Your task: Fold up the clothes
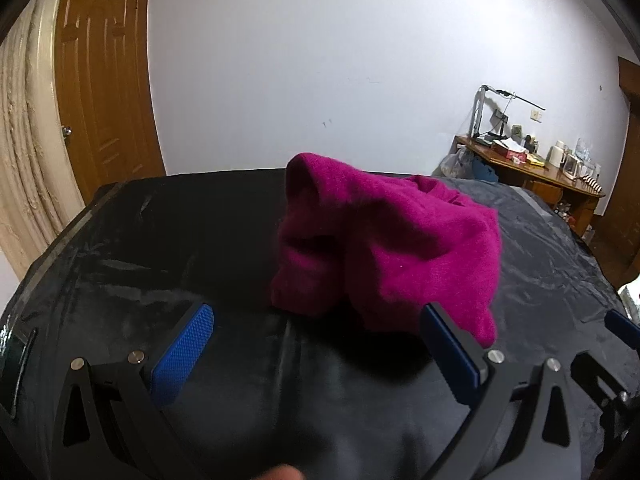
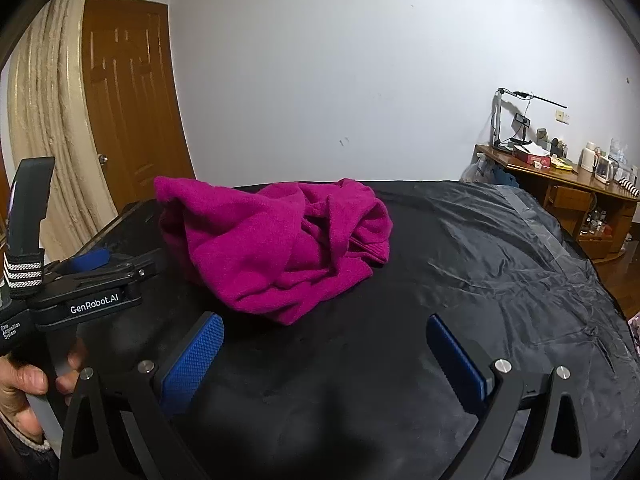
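Note:
A crumpled magenta sweater (image 1: 392, 248) lies in a heap on the black-covered bed (image 1: 160, 240). My left gripper (image 1: 317, 308) is open just short of the heap's near edge, and its right pad (image 1: 452, 356) almost touches the hanging fabric. In the right wrist view the sweater (image 2: 272, 248) sits ahead and slightly left. My right gripper (image 2: 324, 320) stands open a little before it, holding nothing. The left gripper's black body (image 2: 92, 300) shows at the left, held by a hand (image 2: 24, 384). A blue pad (image 1: 616, 328) of the right gripper peeks in at the far right.
The black sheet (image 2: 480, 280) spreads wide to the right of the sweater, wrinkled and bare. A wooden door (image 2: 128, 100) and a beige curtain (image 2: 44, 140) stand behind the bed's left corner. A cluttered wooden desk (image 2: 560, 184) is at the back right.

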The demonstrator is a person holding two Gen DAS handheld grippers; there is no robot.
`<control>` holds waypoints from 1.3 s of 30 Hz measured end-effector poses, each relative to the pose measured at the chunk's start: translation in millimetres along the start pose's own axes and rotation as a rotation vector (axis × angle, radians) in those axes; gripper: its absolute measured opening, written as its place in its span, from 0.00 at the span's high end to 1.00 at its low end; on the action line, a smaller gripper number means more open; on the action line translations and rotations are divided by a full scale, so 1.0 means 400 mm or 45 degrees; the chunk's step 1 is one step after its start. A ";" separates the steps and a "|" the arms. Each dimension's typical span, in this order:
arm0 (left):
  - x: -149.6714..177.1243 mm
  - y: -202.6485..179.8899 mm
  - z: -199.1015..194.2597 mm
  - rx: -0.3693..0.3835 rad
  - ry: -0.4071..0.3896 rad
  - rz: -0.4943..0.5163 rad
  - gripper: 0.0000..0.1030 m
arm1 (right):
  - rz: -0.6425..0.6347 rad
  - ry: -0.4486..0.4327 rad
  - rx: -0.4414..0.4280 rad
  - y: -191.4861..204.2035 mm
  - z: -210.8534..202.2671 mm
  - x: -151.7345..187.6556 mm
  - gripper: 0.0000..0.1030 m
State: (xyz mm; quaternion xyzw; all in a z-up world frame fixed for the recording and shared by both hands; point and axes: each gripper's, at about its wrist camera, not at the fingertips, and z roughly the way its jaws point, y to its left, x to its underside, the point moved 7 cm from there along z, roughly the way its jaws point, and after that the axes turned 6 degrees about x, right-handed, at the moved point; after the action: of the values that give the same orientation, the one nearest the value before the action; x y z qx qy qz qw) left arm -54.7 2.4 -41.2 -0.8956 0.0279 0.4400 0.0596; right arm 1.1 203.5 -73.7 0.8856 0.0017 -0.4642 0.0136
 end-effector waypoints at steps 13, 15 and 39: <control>-0.033 0.046 -0.013 -0.023 0.014 0.020 0.00 | 0.000 -0.017 -0.031 -0.017 0.027 -0.025 0.00; -0.034 0.067 -0.002 -0.049 0.014 0.016 0.00 | 0.017 -0.012 -0.052 -0.026 0.033 -0.044 0.00; -0.016 0.278 0.033 -0.083 0.092 -0.193 0.00 | 0.181 0.340 -0.620 0.157 0.328 -0.171 0.00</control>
State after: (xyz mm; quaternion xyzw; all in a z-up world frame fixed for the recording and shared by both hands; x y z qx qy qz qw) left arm -80.4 -106.3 -53.4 -0.9118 -0.0522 0.4024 0.0627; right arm -144.8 137.9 -90.7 0.9075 0.0529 -0.3272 0.2579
